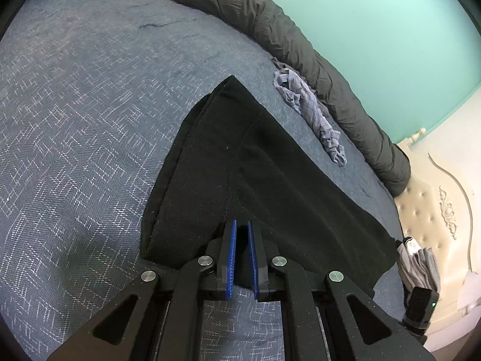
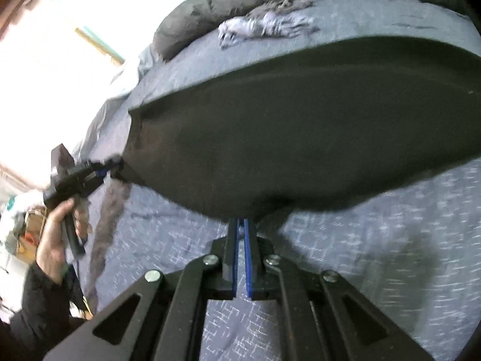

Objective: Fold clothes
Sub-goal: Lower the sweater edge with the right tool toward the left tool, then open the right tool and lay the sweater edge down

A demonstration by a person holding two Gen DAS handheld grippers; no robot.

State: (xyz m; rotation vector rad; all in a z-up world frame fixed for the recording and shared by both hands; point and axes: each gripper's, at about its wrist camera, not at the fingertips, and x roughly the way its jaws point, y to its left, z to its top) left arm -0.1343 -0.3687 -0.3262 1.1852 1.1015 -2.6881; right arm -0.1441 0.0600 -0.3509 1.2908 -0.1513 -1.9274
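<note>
Black garment point(image 1: 240, 162): lies spread on the blue bed cover point(image 1: 90, 120), near the front edge of the bed. Its near edge is raised off the cover at 2 points, one at each gripper.

Left gripper point(image 1: 242, 225): jaws close together, clamped on the near edge of the black garment. In the right wrist view the same gripper point(image 2: 112, 167) appears at the far left, gripping a corner of the cloth, with the person's left hand point(image 2: 57, 234) around the handle and a dark sleeve below it.

Right gripper point(image 2: 241, 221): jaws pressed together on the lower edge of the black garment point(image 2: 300, 120). The cloth hangs in a curve from this point, and its underside casts a shadow on the cover. This view is blurred.

Other items on the bed:
- 1 rolled grey quilt point(image 1: 300, 54) along the far edge, against the green wall point(image 1: 390, 30).
- 1 crumpled checked cloth point(image 1: 309, 111) just beside the quilt, apart from the black garment.
- 1 strip of grey cloth point(image 2: 105, 225) on the cover below the left gripper, seen in the right wrist view.
- Folded grey and white clothes point(image 1: 418, 261) at the right edge, next to the cream padded headboard point(image 1: 433, 210).
</note>
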